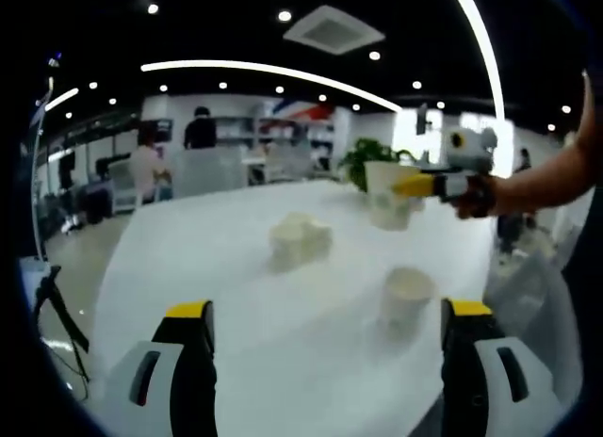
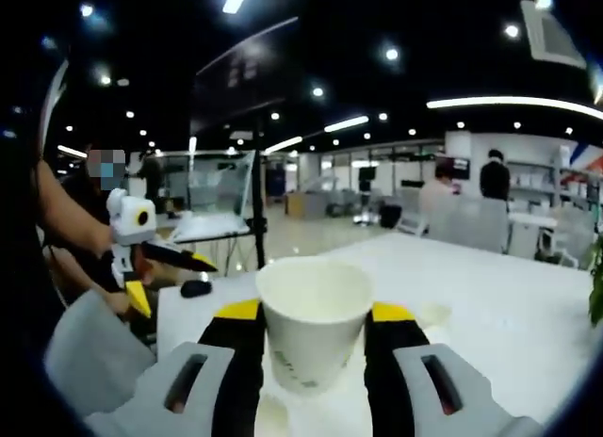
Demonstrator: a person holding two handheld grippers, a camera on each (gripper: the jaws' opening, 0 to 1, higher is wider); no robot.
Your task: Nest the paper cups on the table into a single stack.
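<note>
Right gripper clamps an upright paper cup between its yellow-tipped jaws, lifted above the white table.

In the left gripper view, the left gripper hangs with jaws spread wide and empty over the table; a second cup stands just ahead of its right jaw, and a small cluster of cups sits farther off, near the table's middle. The right gripper enters that view from the right, carrying the held cup above the far side of the table. The step in hand appears to be transport of one cup toward another. The next move likely calls for centring it over an upright cup's mouth, lowering it straight, then releasing.
</note>
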